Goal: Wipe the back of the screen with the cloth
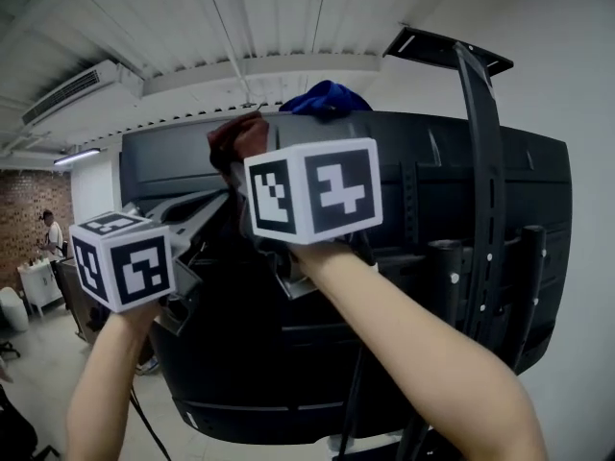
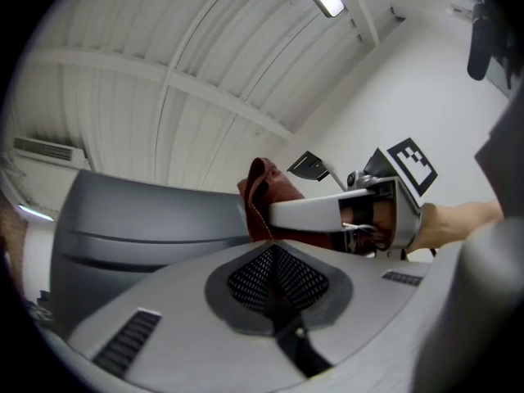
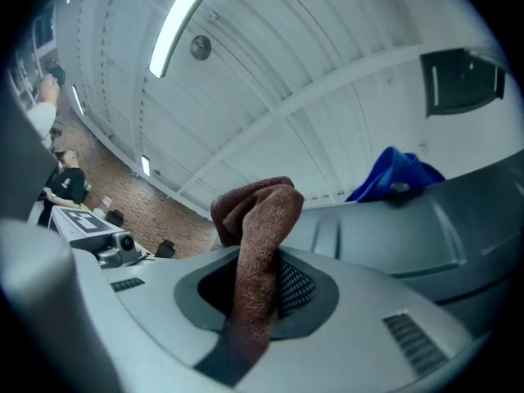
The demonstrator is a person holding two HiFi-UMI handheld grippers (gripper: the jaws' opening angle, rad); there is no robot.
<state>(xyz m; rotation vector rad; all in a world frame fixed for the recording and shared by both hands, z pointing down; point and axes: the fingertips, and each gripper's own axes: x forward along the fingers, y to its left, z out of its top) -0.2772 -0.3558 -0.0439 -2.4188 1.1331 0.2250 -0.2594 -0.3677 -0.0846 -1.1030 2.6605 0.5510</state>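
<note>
The cloth is a reddish-brown, nubbly terry piece. It is bunched into a narrow strip that rises from between the jaws and folds over into a rounded lump at its top.

The right gripper has its jaws clamped on this strip. The cloth's lower end runs down into the slot between the jaws, and the folded head stands clear above their tips.

In the head view the cloth shows just above and left of the right gripper's marker cube. It is held up against the upper part of the screen, near the top edge. Whether it actually presses on the plastic cannot be told.

The screen's back is a black, moulded panel with ribs and recesses. It is carried on a dark stand post with a mounting bracket on its right half.

A blue fabric item lies draped on the top edge of the screen, just right of the cloth and apart from it.

The left gripper has its jaws closed together with nothing between them. It is held lower and to the left of the right gripper, in front of the screen's left part.

A person stands far off at the left, by a brick wall.
</note>
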